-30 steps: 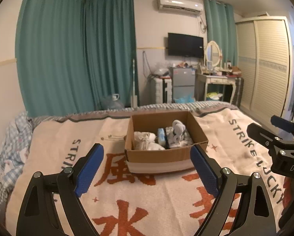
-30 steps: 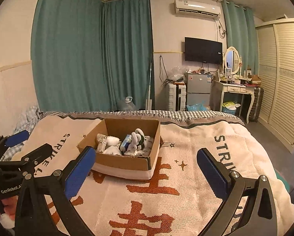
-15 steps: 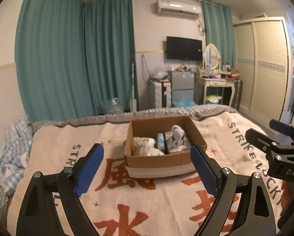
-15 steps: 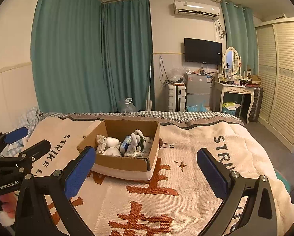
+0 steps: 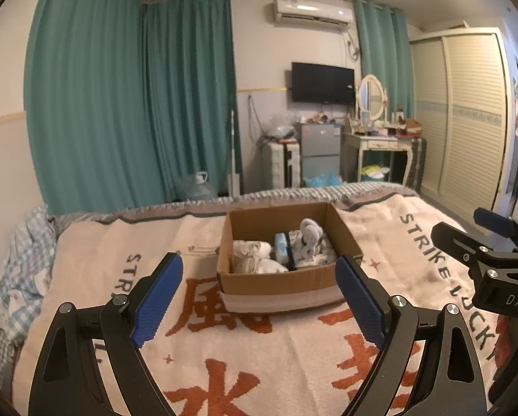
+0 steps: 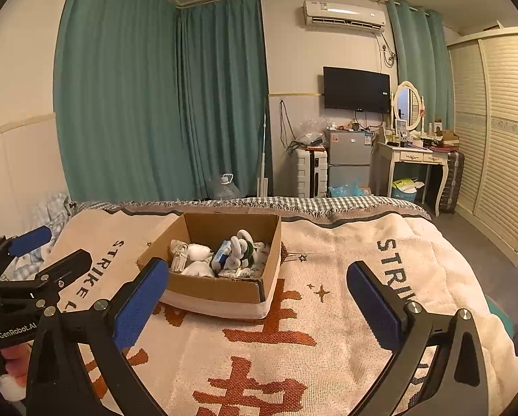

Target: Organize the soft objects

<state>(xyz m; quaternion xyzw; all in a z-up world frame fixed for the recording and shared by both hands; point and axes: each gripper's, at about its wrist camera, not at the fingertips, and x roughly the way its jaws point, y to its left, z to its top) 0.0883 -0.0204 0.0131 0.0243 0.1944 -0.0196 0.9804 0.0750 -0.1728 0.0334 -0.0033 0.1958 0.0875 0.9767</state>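
An open cardboard box (image 5: 279,282) (image 6: 221,289) sits on the bed. It holds soft things: white socks (image 5: 250,253) (image 6: 198,253), a blue pack (image 5: 280,244) (image 6: 222,251) and a grey-white plush toy (image 5: 309,234) (image 6: 240,248). My left gripper (image 5: 259,298) is open and empty, held above the blanket in front of the box. My right gripper (image 6: 257,300) is open and empty, to the right of the box's near corner. Each gripper shows at the edge of the other's view.
The bed is covered by a cream blanket (image 5: 293,364) (image 6: 328,277) with orange characters and "STRIKE LUCKY" lettering. A blue checked quilt (image 5: 23,263) lies at the left. Beyond the bed stand teal curtains, a small fridge (image 6: 349,163), a dressing table (image 6: 411,159) and a wardrobe (image 6: 501,131).
Both grippers have drawn back and risen a little, so the box sits slightly farther and lower in view. Both jaws stay open and empty.
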